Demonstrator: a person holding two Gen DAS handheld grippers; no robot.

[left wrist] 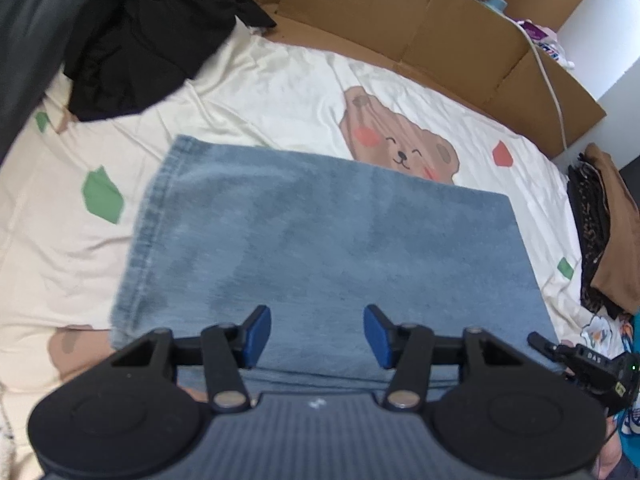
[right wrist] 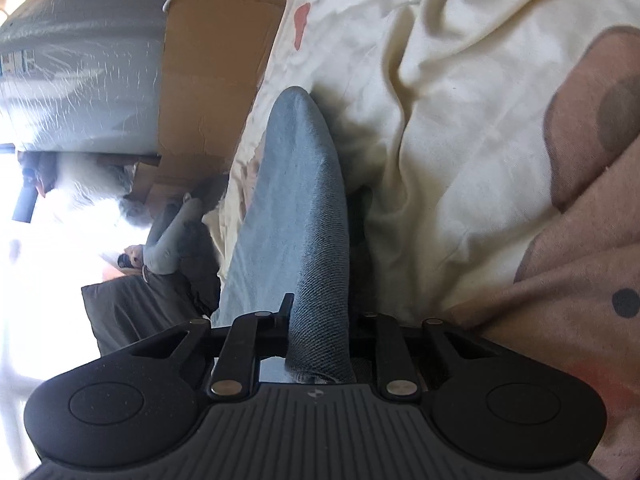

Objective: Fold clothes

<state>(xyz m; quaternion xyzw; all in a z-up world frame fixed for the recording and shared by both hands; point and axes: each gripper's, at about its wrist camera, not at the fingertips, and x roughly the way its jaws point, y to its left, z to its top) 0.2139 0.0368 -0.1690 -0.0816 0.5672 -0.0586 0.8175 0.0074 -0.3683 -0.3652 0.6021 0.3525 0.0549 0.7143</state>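
- The folded jeans (left wrist: pixel 320 248) lie flat on the cream bear-print bedsheet (left wrist: pixel 260 92), in the near middle of the bed, their stitched seam along the left edge.
- The left gripper (left wrist: pixel 318 334) hangs over the near end of the jeans with its blue pads (left wrist: pixel 258 330) apart; nothing is between them.
- The right gripper (right wrist: pixel 320 332) has its jaws clamped on a rounded fold of the jeans (right wrist: pixel 308 208), which rises between the black fingers and runs away from the camera. From the left wrist view, this gripper (left wrist: pixel 580 360) sits at the near right corner of the denim.
- A heap of black clothing (left wrist: pixel 148 48) lies at the far left of the bed, with grey fabric (left wrist: pixel 36 20) beside it.
- A stack of folded brown and dark patterned clothes (left wrist: pixel 604 232) sits at the right edge, well apart from the jeans.
- A flattened cardboard box (left wrist: pixel 400 20) lines the far side of the bed, and a white cable (left wrist: pixel 548 76) trails over it.
- The bear print (left wrist: pixel 400 136) is partly covered by the far edge of the jeans.
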